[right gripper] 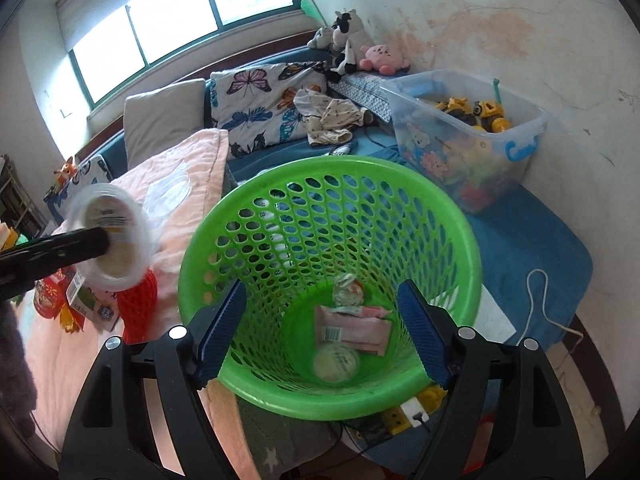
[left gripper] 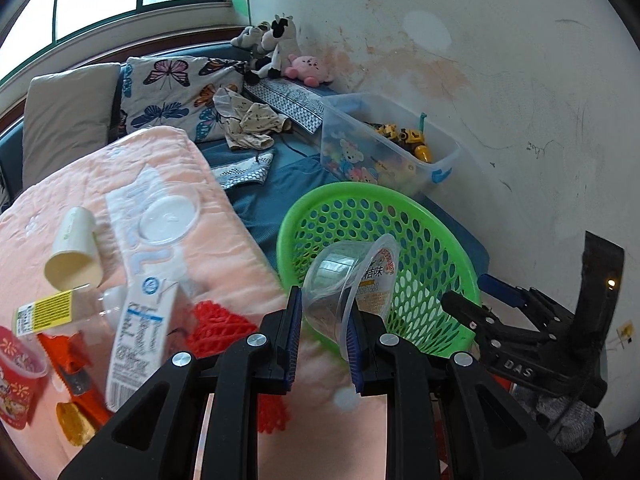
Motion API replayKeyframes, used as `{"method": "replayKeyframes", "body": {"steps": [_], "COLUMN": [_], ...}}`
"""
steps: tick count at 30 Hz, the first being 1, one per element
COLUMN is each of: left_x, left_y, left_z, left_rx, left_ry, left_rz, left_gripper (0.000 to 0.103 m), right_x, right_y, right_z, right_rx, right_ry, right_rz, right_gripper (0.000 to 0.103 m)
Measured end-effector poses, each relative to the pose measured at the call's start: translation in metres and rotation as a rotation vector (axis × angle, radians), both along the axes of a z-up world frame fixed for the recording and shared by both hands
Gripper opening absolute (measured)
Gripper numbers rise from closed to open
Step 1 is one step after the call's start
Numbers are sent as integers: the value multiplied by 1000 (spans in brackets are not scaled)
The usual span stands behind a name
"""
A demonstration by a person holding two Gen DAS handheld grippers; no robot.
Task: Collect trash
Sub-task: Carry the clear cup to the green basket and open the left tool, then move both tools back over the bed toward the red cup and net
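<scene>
- Left claw (left gripper: 322,322) was clamped on the wall of a clear plastic dessert cup (left gripper: 348,280); the cup lay tilted, held in front of the green perforated plastic basket (left gripper: 420,248).
- The cup's peeled lid showed Chinese characters and a row of digits; too blurred to read fully.
- Right claw (right gripper: 320,332) stood wide open with nothing between its blue pads, held over the basket mouth. "DAS" was readable on its body in the left view.
- Basket bottom held a pink wrapper with barcode (right gripper: 352,330), a crumpled wad (right gripper: 348,288) and a round lid (right gripper: 335,364).
- On the pink quilt (left gripper: 224,240): white-and-blue milk carton (left gripper: 140,336), cream paper cup (left gripper: 74,252), clear round lid (left gripper: 170,218), red foam net (left gripper: 218,326), red snack tub (left gripper: 18,376) cut off at frame edge.
- Clear toy bin (left gripper: 384,152) stood behind the basket, against the wall.
</scene>
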State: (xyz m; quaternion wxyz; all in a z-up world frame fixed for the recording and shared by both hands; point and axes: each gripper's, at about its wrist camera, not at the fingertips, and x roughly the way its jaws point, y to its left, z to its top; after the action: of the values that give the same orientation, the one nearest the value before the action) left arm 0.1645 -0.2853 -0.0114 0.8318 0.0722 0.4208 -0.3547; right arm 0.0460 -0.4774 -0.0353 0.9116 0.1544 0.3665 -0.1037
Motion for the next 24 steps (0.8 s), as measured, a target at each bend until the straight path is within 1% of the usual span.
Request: {"method": "replayKeyframes", "body": {"steps": [6, 11, 14, 16, 17, 18, 22, 24], "left_x": [2, 4, 2, 0, -1, -2, -7, -9], "left_y": [-23, -33, -36, -36, -35, -33, -23, -16], "left_z": [-14, -24, -28, -28, -28, -28, -21, -18], "left_rx": [36, 50, 53, 46, 40, 32, 16, 13], "left_ry": [21, 35, 43, 40, 39, 37, 25, 15], "left_rz": [-19, -35, -46, -49, -51, -52, -56, -49], "left_gripper": [20, 22, 28, 35, 42, 47, 47, 49], "right_x": [-13, -22, -25, -26, -26, -27, -26, -27], "right_y": [-6, -10, -12, -13, -14, -14, -12, -11], "right_z": [3, 2, 0, 0, -1, 0, 1, 2], "right_rx": [-16, -6, 0, 2, 4, 5, -3, -5], "right_ry": [-12, -16, -14, -13, -13, -13, -14, -17], "right_rz": [-14, -29, -36, -41, -43, -44, -39, -35], "right_gripper": [78, 78, 78, 78, 78, 78, 78, 78]}}
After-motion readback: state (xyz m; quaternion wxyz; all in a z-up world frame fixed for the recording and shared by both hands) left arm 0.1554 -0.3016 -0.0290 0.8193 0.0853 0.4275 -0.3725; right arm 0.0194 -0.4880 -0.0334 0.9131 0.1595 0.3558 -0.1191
